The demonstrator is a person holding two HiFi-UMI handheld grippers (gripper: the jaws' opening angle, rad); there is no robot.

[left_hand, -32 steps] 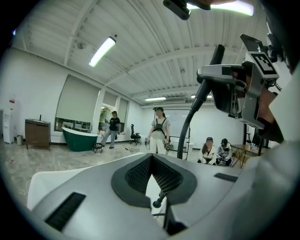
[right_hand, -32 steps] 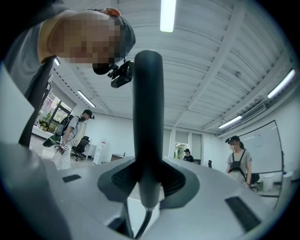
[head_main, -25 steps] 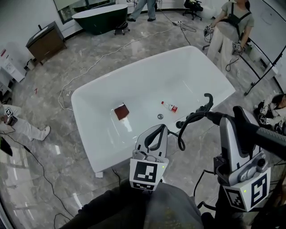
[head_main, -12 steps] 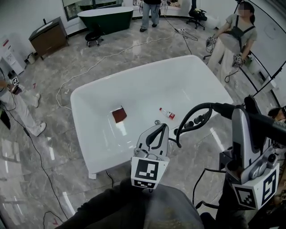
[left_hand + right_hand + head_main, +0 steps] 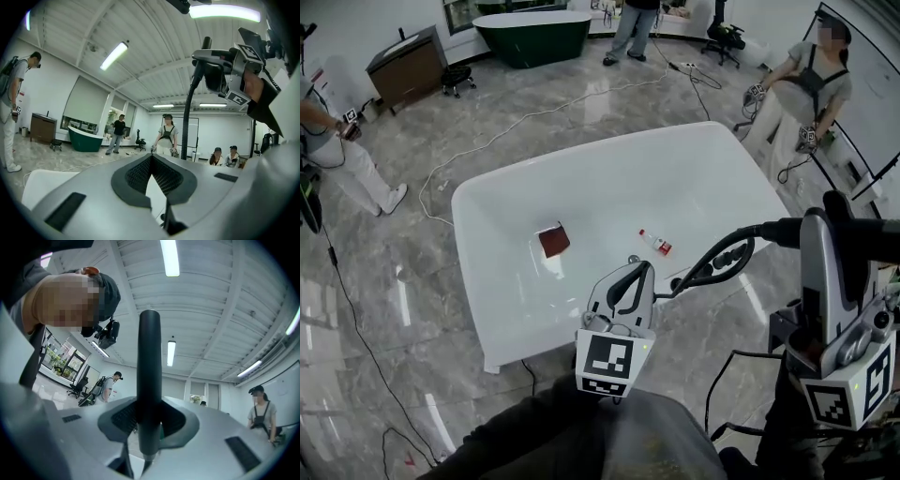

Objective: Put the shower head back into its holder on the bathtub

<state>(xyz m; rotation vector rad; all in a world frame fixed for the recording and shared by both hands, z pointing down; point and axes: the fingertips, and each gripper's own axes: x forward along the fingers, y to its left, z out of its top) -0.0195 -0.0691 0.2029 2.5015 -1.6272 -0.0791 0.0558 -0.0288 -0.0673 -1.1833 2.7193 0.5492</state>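
Shower head held up beside the white bathtub

The fingers of the right gripper (image 5: 149,422) are clenched on the black shower head (image 5: 149,357), which sticks up between them. Its hose (image 5: 187,123) hangs down from it. The fingers of the left gripper (image 5: 151,157) are pinched together with nothing in them. Since a second ago the right gripper has gone up and out to the right, and the left gripper looks about the same. The shower head is in the air near the close rim of the bathtub (image 5: 487,211), not far from the black tap (image 5: 719,261). There is wide grey floor (image 5: 412,309) all round the tub. The shower head's far end is cut off at the picture's edge, and I cannot make out the holder.
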